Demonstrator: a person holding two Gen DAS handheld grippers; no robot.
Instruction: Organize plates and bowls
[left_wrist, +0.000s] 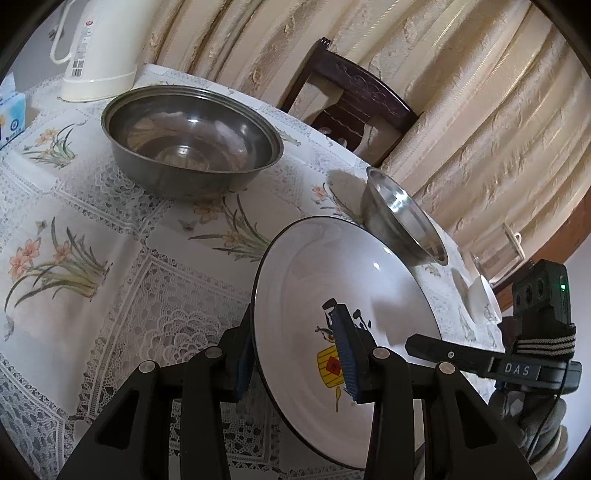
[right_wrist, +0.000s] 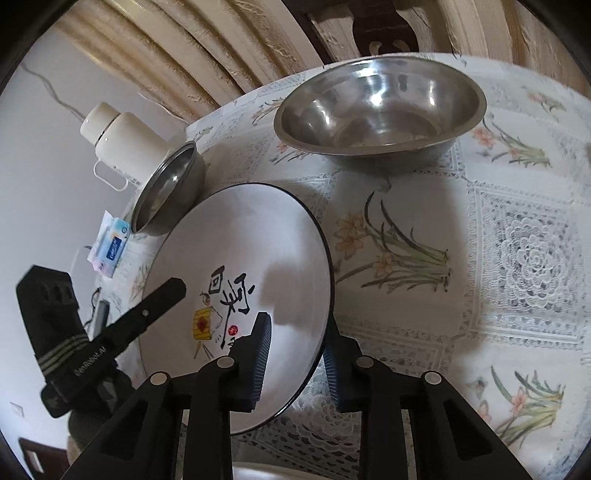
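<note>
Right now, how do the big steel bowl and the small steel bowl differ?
The big steel bowl sits upright on the tablecloth; the small steel bowl is tipped, its opening facing sideways. The big one is wider and deeper than the small one. The big one stands clear of the white plate; the small one sits right behind the plate's rim, contact unclear. Both are bare metal and empty.

One white plate (left_wrist: 332, 295); two steel bowls: large (left_wrist: 192, 140), small (left_wrist: 402, 221); one thermos (left_wrist: 99, 48); one chair (left_wrist: 351, 103).
</note>
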